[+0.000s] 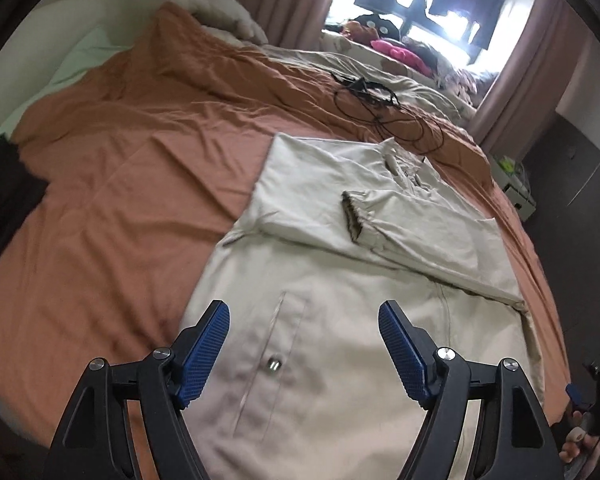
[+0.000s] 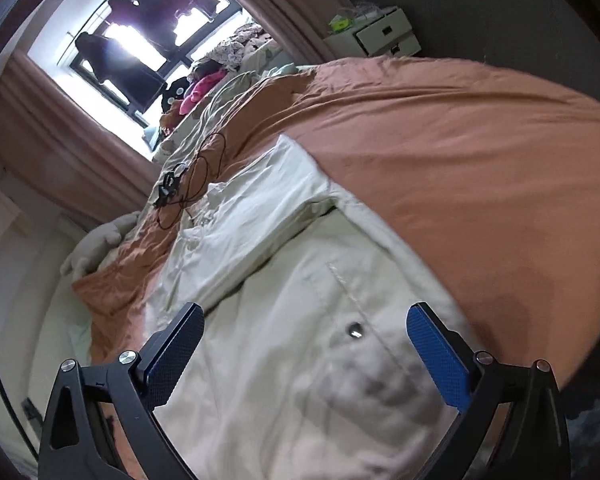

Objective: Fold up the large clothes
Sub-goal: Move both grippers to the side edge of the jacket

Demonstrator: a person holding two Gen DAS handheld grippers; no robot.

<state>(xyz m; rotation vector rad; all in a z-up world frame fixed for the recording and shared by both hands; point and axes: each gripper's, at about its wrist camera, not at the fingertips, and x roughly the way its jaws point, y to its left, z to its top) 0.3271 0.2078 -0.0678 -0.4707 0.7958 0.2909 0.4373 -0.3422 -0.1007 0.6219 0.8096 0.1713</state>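
A large beige jacket point(image 1: 332, 280) lies flat on the orange bedsheet point(image 1: 120, 184), both sleeves folded across its chest; a knit cuff point(image 1: 352, 216) shows on top. My left gripper point(image 1: 305, 312) is open and empty, held just above the jacket's lower part near a metal snap point(image 1: 273, 365). In the right wrist view the same jacket point(image 2: 300, 320) fills the middle. My right gripper point(image 2: 306, 312) is open and empty above the hem end, near a snap point(image 2: 355, 329).
A tangle of black cable point(image 1: 380, 108) lies on the bed beyond the jacket collar. A plush toy point(image 1: 216, 12) sits at the head of the bed. A white drawer unit point(image 2: 380, 34) stands beside the bed. Clothes pile by the window point(image 1: 396, 52).
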